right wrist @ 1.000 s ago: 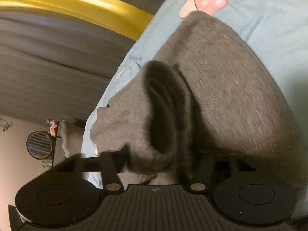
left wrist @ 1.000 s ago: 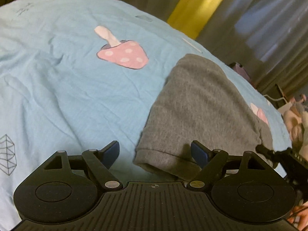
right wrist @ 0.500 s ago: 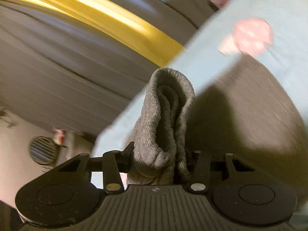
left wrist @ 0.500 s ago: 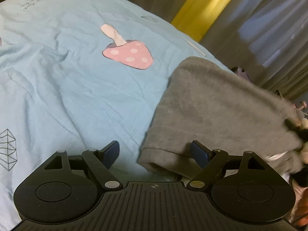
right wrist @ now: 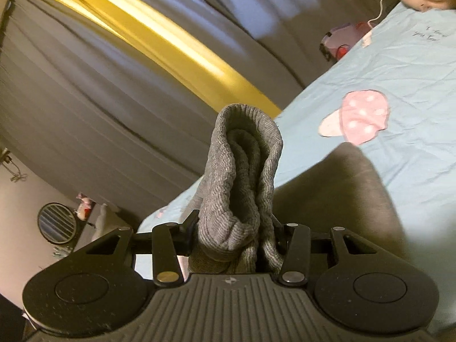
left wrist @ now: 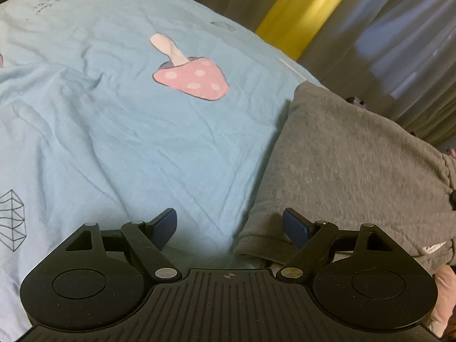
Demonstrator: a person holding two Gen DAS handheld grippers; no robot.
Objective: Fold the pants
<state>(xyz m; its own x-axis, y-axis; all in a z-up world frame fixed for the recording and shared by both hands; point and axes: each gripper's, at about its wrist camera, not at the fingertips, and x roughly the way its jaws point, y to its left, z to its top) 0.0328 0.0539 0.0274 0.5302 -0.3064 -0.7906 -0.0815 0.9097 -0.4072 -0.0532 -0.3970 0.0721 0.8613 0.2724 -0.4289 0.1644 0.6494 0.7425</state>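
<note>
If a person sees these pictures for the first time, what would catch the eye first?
In the right wrist view, a thick bunch of grey pants stands up, pinched in the right tool. In the left wrist view, the pink mushroom stands out on the blue sheet; the left tool is open over the sheet, at the pants' hem. A yellow curtain glows behind.

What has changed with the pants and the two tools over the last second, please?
The right tool was already shut on the ribbed end of the grey pants and has lifted it off the blue bedsheet, carrying it over the rest of the garment. The left tool has stayed open beside the near hem, gripping nothing.
</note>
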